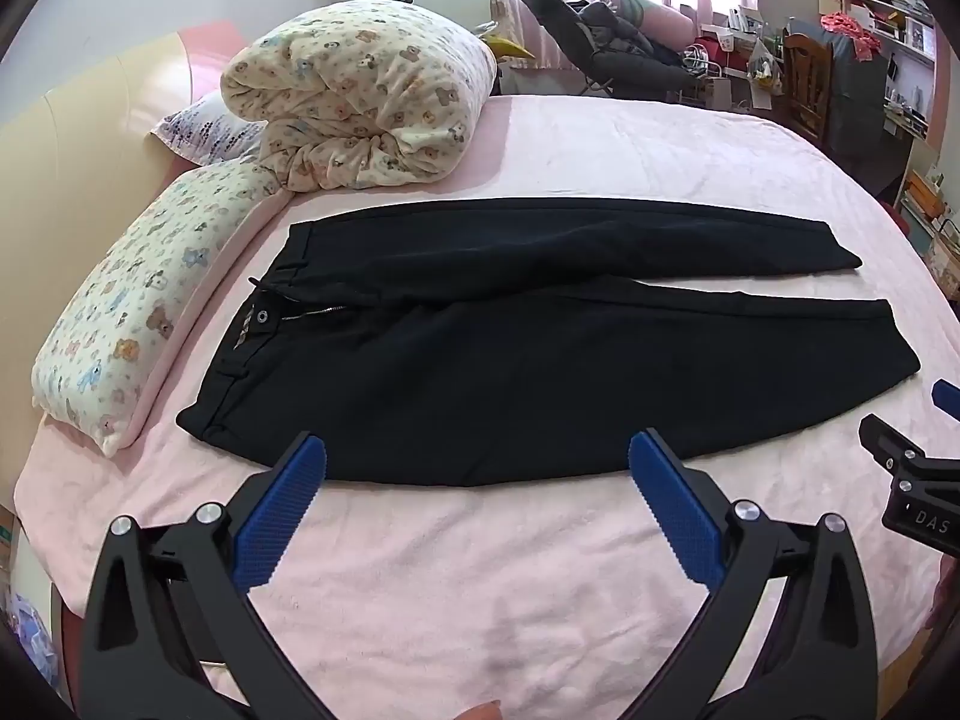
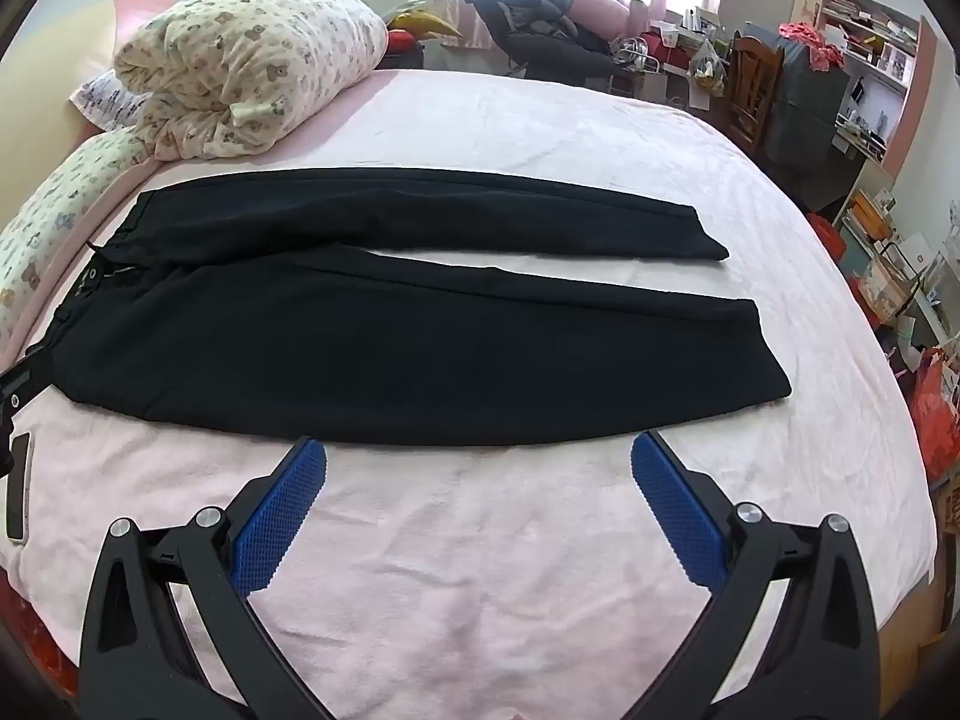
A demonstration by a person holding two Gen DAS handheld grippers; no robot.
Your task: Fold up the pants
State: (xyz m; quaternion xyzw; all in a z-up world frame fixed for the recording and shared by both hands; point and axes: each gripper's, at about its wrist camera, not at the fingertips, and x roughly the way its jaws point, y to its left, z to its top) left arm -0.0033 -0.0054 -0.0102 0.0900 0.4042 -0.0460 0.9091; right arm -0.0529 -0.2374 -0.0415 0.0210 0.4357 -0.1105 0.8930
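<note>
The black pants (image 1: 540,354) lay flat on the pink bed (image 1: 480,570), waistband toward the pillow (image 1: 132,312), legs slightly apart. My left tool (image 1: 477,480) and right tool (image 2: 478,474) were both released, jaws spread, holding nothing, just short of the near leg's edge. Judged risk: pinching the plush bed cover along with the fabric would drag it and wrinkle the fold. The unfastened fly could bunch. The rolled quilt (image 1: 360,102) sat near the far leg, likely limiting room there.
</note>
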